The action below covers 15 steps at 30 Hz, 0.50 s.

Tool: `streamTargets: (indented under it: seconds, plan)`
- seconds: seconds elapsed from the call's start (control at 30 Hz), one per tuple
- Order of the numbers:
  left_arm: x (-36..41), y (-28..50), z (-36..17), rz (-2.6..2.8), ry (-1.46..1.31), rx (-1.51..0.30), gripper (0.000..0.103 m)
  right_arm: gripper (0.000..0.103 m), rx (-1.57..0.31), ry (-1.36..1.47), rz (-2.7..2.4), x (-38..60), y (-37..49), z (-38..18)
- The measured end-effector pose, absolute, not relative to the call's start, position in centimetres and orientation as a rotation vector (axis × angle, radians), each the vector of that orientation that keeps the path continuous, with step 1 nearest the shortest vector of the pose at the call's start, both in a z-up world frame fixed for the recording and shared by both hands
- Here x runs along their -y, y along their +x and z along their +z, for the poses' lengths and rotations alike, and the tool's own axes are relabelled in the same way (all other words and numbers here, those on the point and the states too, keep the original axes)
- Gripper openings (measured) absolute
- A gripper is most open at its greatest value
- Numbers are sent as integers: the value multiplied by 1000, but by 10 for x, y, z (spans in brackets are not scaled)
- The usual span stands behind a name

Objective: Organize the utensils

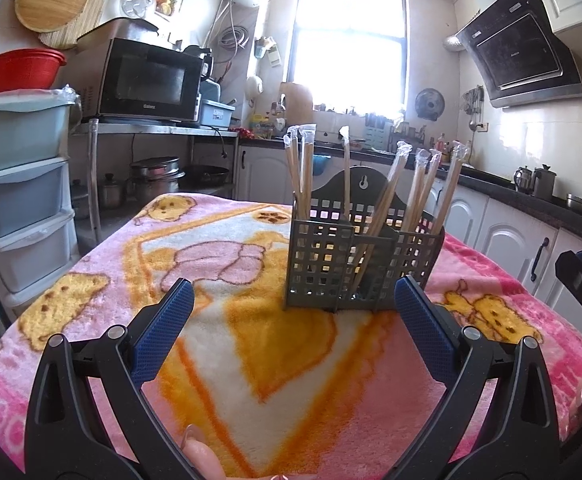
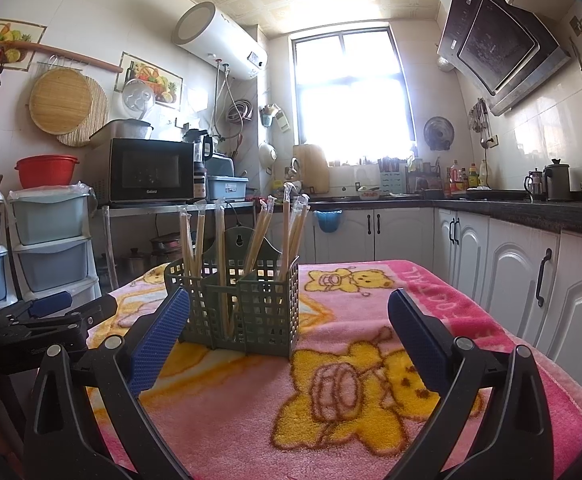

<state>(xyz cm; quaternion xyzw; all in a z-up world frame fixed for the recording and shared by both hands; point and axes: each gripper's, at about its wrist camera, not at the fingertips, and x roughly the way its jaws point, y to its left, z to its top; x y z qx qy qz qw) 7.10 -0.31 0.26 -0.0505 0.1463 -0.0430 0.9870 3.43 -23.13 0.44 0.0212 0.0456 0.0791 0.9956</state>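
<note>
Both claws are held spread wide and empty above the desk: the left claw [image 1: 293,300] is pointed at the front of the grey-green utensil caddy [image 1: 361,268], and the right claw [image 2: 289,312] faces the same caddy [image 2: 237,312] from its other side. Nothing is pinched between the blue pads [image 1: 163,336] of either one. The caddy stands upright on the pink cartoon-bear blanket [image 1: 251,360] that covers the desk. Plastic-wrapped chopsticks [image 1: 385,200] are seen standing in its compartments, spread among them and leaning at various angles. No loose utensils are visible on the blanket in either view. The task is therefore judged to be nearly or fully done; at most, some straightening or regrouping of chopsticks between compartments may be left, though this cannot be confirmed.
</note>
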Motion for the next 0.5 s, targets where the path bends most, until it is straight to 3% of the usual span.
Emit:
streamTargets:
  seconds: [0.23,0.37,0.5]
  plan:
    - [-22,89,5,-29,-189,-407,93,97,-153,83,134,244,47,8]
    - [-79,148,0,124,-182,-681,93,97,-406,37,-26,283,107,11]
    - [-120,194,-22,272,-128,-796,93,97,-700,14,-179,334,181,-14]
